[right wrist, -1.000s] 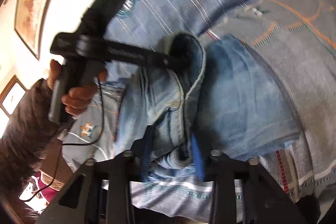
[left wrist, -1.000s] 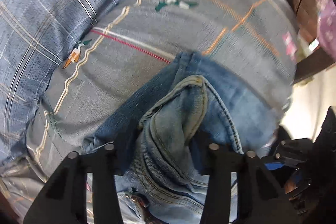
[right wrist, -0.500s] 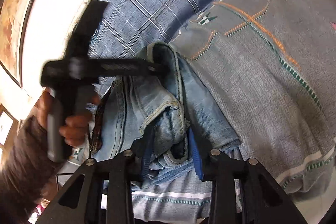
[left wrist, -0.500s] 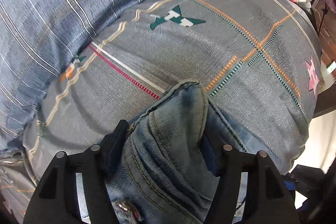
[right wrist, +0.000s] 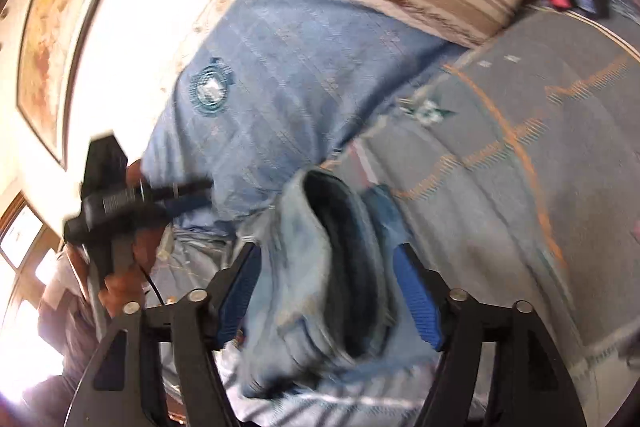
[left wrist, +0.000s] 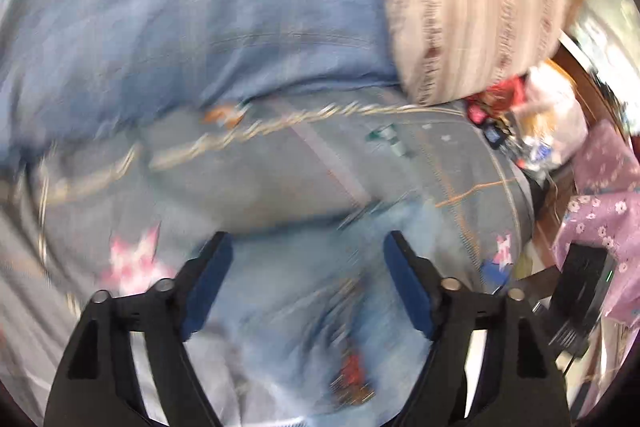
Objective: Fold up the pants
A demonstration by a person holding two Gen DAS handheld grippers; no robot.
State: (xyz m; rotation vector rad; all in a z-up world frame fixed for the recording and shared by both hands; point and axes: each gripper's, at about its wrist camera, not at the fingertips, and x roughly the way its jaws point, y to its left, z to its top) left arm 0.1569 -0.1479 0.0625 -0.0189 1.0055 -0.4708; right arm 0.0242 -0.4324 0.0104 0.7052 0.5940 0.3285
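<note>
Where both tools pinched bunched denim a second ago, each now stands spread with cloth merely lying between the blue pads. The left gripper (left wrist: 307, 281) has just been opening, and the jeans (left wrist: 304, 307) sit loose on the grey patterned bedspread (left wrist: 256, 183) under it, touching neither pad as far as the smeared view lets one judge. The right gripper (right wrist: 327, 293) has likewise just been opening; a rolled leg with its dark opening rises between the pads, apparently free of both. The left view has swung, so the striped pillow (left wrist: 472, 23) and blue checked cover (left wrist: 200, 27) now fill its top, where before the denim fold did. Heavy blur hides the seams and a reddish spot low on the jeans. In the right view a hand (right wrist: 124, 279) grips the other tool's handle at the left edge, its fingers cut off behind the cover.
</note>
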